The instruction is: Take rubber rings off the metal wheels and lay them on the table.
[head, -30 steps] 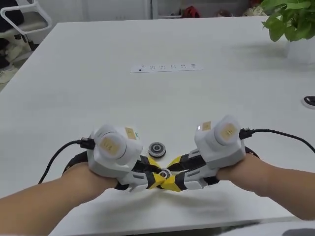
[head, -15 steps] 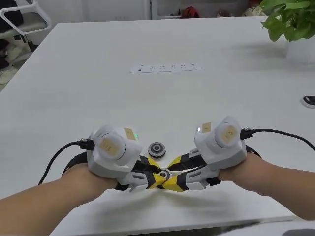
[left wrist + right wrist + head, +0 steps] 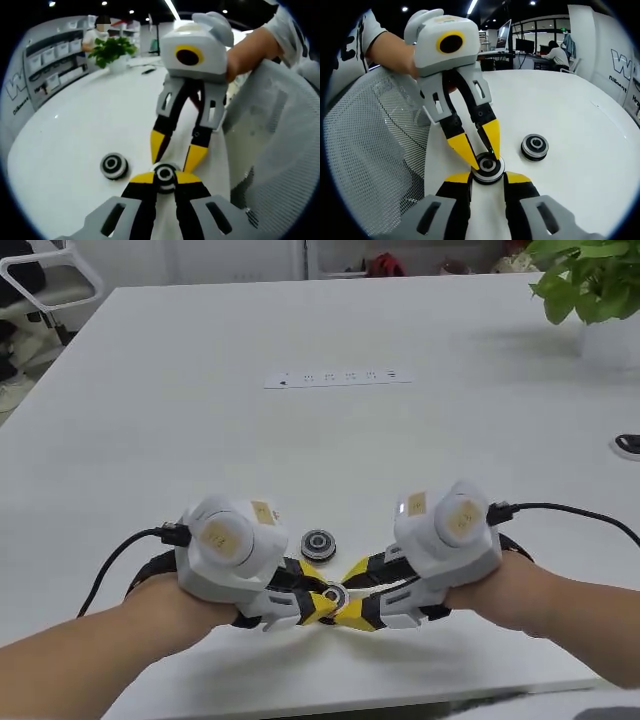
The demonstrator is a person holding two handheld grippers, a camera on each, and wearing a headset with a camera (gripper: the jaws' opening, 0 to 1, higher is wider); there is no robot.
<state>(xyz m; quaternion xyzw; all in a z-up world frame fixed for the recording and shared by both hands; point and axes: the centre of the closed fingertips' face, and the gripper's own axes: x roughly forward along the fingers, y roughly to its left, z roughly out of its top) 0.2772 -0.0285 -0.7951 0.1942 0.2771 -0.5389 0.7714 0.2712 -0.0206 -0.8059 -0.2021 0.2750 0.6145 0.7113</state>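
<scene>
Jaws of our left claw (image 3: 165,178) and right claw (image 3: 487,178) clamp from opposite sides on one metal wheel (image 3: 333,594), held between their tips; we see a second wheel (image 3: 319,543) lying on the table (image 3: 330,440) just beyond them.

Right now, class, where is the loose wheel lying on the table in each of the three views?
Head view: loose wheel low centre, just beyond the held wheel.
Left gripper view: loose wheel lower left, left of the held wheel.
Right gripper view: loose wheel right of the held wheel.
Shared landmark: the held wheel.
</scene>
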